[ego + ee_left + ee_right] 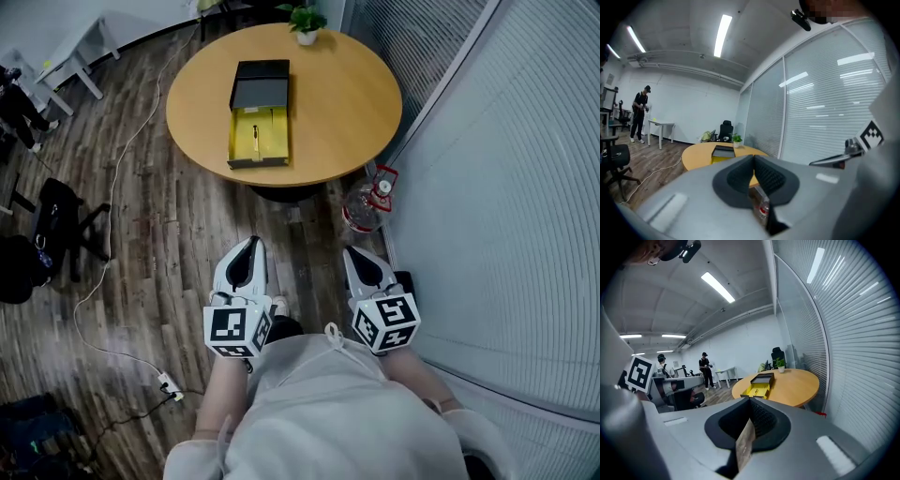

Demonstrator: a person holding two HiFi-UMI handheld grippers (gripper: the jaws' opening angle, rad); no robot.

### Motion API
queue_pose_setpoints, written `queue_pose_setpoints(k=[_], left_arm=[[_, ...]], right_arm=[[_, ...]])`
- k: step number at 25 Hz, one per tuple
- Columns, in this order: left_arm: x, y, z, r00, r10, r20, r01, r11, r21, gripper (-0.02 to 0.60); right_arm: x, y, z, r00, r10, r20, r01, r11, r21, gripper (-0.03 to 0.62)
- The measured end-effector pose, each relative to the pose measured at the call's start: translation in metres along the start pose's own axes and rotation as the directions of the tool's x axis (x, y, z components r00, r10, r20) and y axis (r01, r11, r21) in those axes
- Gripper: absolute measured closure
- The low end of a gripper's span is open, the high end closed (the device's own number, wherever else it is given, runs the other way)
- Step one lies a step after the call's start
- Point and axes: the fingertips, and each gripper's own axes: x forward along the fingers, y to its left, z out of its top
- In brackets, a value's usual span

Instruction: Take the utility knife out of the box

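Left gripper (250, 244) has its jaws pressed together with nothing between them, and the right gripper (355, 252) beside it is closed and empty too. Both are held low in front of the person, well short of the round table (192, 112), over the wood floor.

On the table, toward its near edge, lies the open box (277, 141). Its yellow tray faces up and its black lid (261, 84) touches the tray's far end. A slim thing lying lengthwise in the tray looks like the utility knife (256, 137), too small to make out further. A potted plant (306, 21) stands at the table's far edge.

Risks, as I judge them:
- Closed jaws that reach the tray would only nudge it, and the light box may slide on the smooth tabletop.
- The knife lies low in its tray, so a shallow pinch could slip off it.
- A water bottle (366, 204) stands on the floor at the table's near right foot and a cable (141, 127) trails off its left side. Either could catch a step.
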Motion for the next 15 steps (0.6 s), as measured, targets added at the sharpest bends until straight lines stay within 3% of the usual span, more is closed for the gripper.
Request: queue_pose_setpoints(k=[8, 15], left_arm=[[0.042, 0.101, 0.028, 1.000, -0.009, 0.005, 0.009, 1.000, -0.013, 0.575], [0.090, 0.137, 0.019, 0.999, -0.010, -0.050, 0.009, 1.000, -0.030, 0.576]], right_arm=[[0.097, 0.040, 0.040, 1.000, -0.027, -0.001, 0.027, 0.999, -0.022, 0.594], [0.158, 0.027, 0.048, 0.998, -0.042, -0.038, 0.042, 0.999, 0.000, 0.594]])
